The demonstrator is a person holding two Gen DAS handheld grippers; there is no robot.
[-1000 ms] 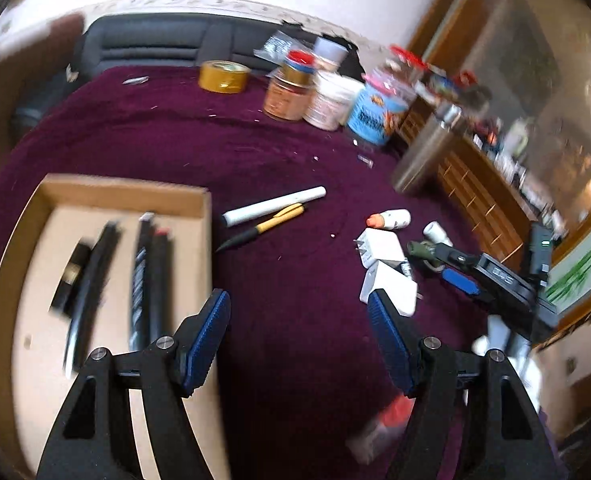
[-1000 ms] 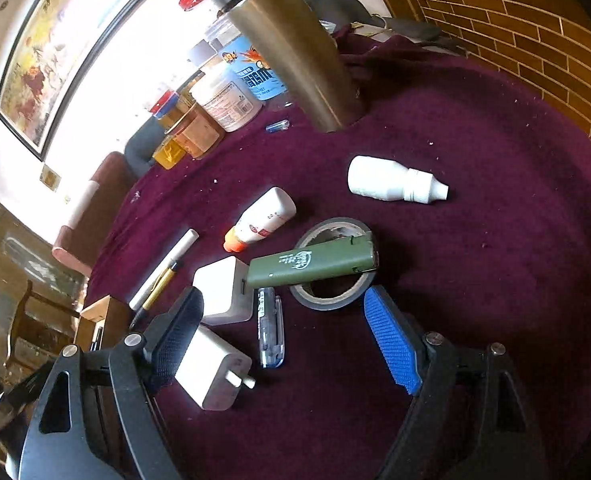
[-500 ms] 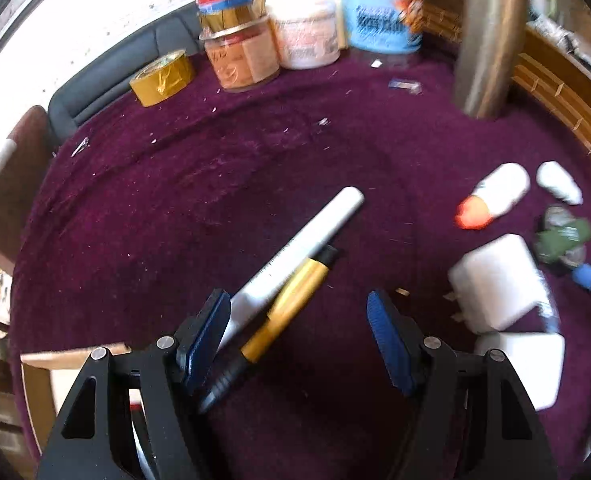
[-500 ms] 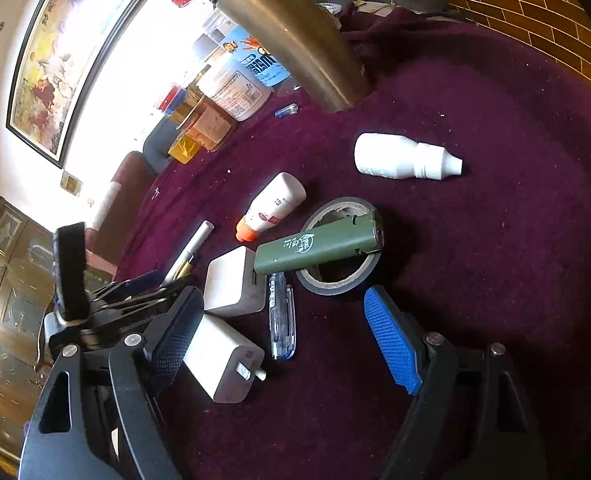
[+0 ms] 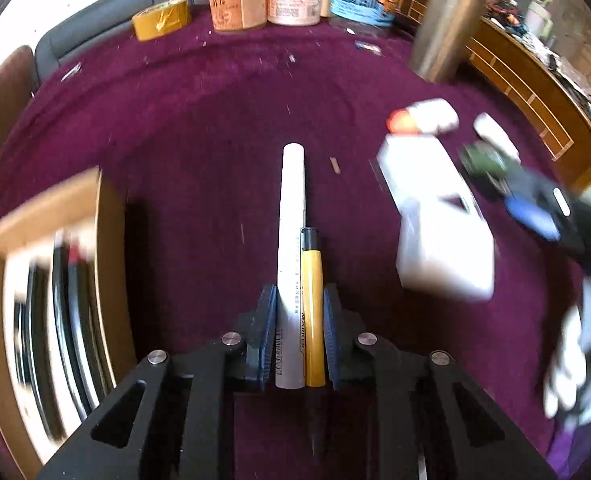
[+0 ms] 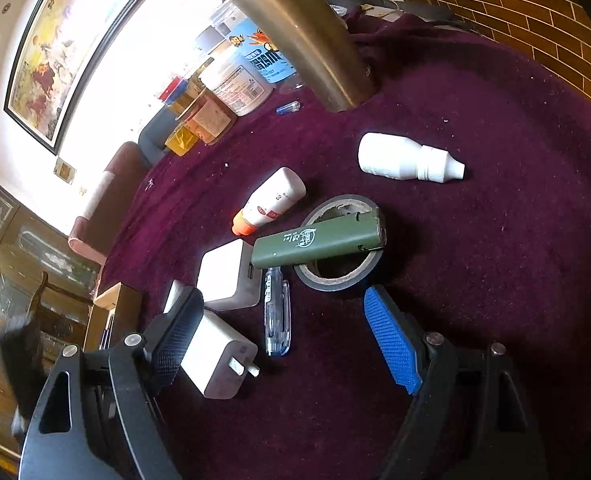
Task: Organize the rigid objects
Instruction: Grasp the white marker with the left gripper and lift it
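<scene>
In the left wrist view, a white pen and a yellow marker lie side by side on the purple cloth. My left gripper is closing its jaws on them, and both blue pads touch the pair. To the left is a cardboard box with several dark pens in it, blurred. My right gripper is open above a clear blue pen, between a white charger and a tape roll. It holds nothing.
A green lighter lies across the tape roll. A second white charger, an orange-capped bottle and a white dropper bottle lie close by. At the back stand a steel flask, several jars and a yellow tape roll.
My left gripper swung from over the box to the white pen and yellow marker, dropped down and shut its jaws around them. The right gripper stayed in place, open.
</scene>
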